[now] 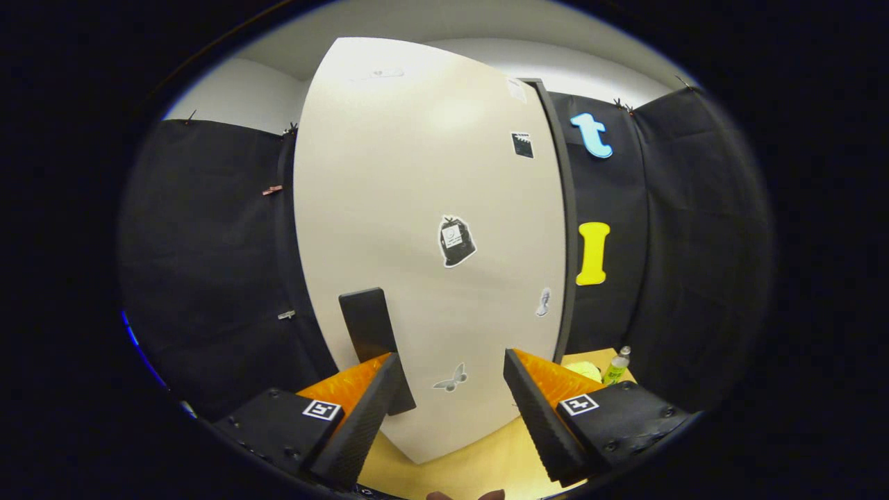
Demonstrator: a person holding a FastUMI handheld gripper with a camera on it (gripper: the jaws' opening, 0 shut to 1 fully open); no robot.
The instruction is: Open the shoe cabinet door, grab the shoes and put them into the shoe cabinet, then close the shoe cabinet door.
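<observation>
Gripper view: my gripper (451, 378) faces the shoe cabinet door (417, 229), its fingers spread wide and holding nothing.
The door is a tall cream panel, shut, just ahead of my fingers, with one black handle (367, 323) above my left finger. I count five stickers on it, among them a butterfly (450, 379) between my fingers. One small bottle (616, 366) stands right of the cabinet.
</observation>
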